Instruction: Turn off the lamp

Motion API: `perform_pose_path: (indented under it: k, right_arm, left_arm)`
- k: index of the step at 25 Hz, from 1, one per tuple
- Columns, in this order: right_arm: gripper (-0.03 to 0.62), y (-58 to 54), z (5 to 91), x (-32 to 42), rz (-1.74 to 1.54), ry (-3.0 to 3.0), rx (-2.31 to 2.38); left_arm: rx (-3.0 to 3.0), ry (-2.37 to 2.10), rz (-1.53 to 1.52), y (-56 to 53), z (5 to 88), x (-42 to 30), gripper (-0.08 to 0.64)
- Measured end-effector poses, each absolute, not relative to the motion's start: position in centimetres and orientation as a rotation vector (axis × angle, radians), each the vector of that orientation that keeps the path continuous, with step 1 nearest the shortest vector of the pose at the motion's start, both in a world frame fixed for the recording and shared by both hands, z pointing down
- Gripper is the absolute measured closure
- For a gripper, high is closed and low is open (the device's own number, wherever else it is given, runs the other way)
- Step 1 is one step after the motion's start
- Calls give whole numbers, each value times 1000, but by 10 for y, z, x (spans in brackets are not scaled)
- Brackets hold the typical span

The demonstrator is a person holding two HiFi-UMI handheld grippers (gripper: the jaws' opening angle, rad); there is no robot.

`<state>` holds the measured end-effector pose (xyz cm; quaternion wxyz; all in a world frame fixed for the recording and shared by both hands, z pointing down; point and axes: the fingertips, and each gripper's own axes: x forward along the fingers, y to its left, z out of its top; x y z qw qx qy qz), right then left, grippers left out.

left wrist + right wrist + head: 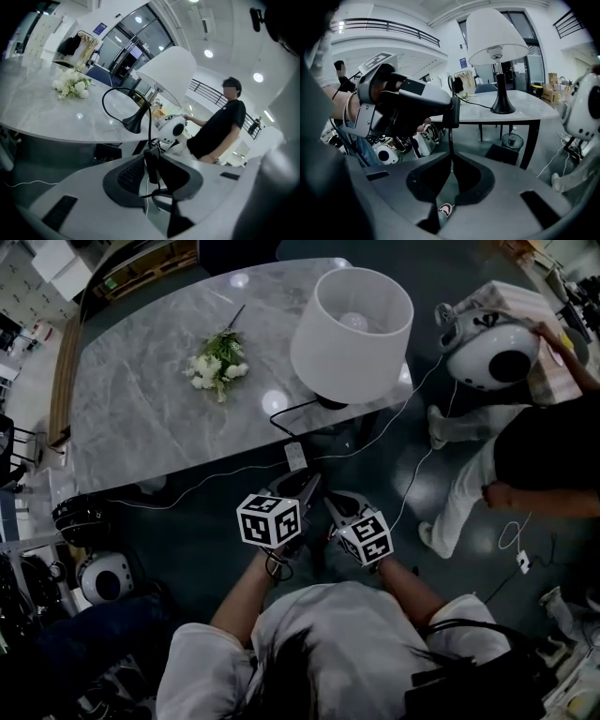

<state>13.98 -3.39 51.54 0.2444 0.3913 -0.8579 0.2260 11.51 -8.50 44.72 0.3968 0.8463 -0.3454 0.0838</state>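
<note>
lamp (349, 329): upright on surface (141, 409), long axis vertical | left tool (152, 163): clamped on upright cord switch (451, 112) | right tool (451, 165): closed on cord (451, 140) below

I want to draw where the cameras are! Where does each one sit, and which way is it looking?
Left gripper view: rides the left gripper, looking along its jaws, which clamp the cord switch, across the table to the lamp.
Right gripper view: rides the right gripper, jaws pinching the cord, facing the lamp; the left gripper and left wrist show.
Head view: on the person's head, looking steeply down at hair, forearms, both grippers, table.
Shared: all three see the lamp and table.
</note>
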Motion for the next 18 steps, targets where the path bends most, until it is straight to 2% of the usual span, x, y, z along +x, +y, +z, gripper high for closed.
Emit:
perform_pose_path:
  k: [10, 18]
  right_arm:
    - [578, -36, 520, 141, 628, -2336, 1076]
    - [578, -41, 525, 144, 645, -2321, 1078]
  left_arm:
    - [2114, -882, 231, -69, 460, 99, 477]
    - [2073, -922, 409, -41, 492, 92, 480]
